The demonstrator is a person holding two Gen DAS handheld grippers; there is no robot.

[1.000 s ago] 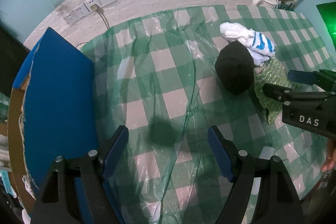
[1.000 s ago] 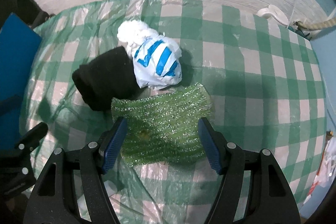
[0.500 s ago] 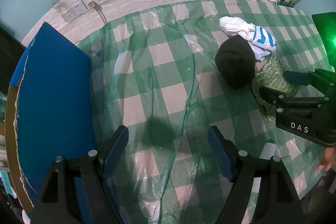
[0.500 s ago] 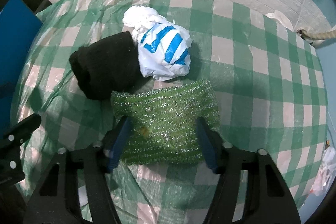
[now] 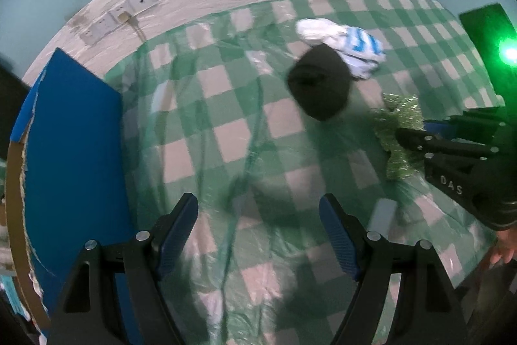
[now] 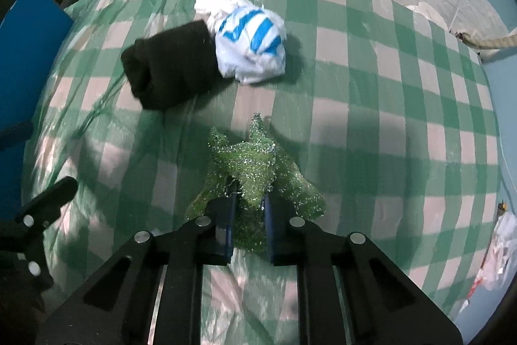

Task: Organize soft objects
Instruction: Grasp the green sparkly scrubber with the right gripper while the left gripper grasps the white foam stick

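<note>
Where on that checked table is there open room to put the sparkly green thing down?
Open cloth lies right of the white-and-blue bag, and between the blue board and the black bundle. It is crowded where the bundle touches the bag, just beyond the green cloth in the right gripper.

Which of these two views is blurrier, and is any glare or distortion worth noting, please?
The left wrist view is softer, smearing the black cloth; a green light flares at its right edge. The right wrist view is sharper on the green glitter cloth. Both bend the checked tablecloth.
</note>
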